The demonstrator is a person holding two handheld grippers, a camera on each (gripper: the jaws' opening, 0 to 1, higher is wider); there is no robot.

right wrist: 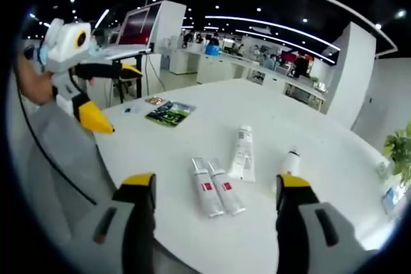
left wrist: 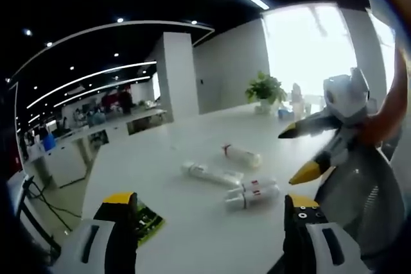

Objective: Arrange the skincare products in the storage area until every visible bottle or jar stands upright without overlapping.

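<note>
Several white skincare products lie flat on the white table [left wrist: 154, 158]. Two tubes with red labels [left wrist: 252, 193] [right wrist: 216, 194] rest side by side. A longer white tube [left wrist: 212, 173] [right wrist: 243, 152] lies beyond them, and a small bottle with a red band [left wrist: 242, 155] [right wrist: 290, 162] lies on its side. My left gripper [left wrist: 210, 208] [right wrist: 119, 97] is open and held off the table's edge, above and short of the products. My right gripper [right wrist: 215, 187] [left wrist: 295, 155] is open too, hovering near the two tubes with nothing between its jaws.
A green booklet [left wrist: 146, 222] [right wrist: 169, 112] lies on the table [right wrist: 321, 222] near its edge. A potted plant [left wrist: 265, 88] [right wrist: 401, 149] and small items stand at the far end by the window. Desks and monitors [right wrist: 138, 27] fill the room beyond. A person's hand [right wrist: 33, 85] holds the left gripper.
</note>
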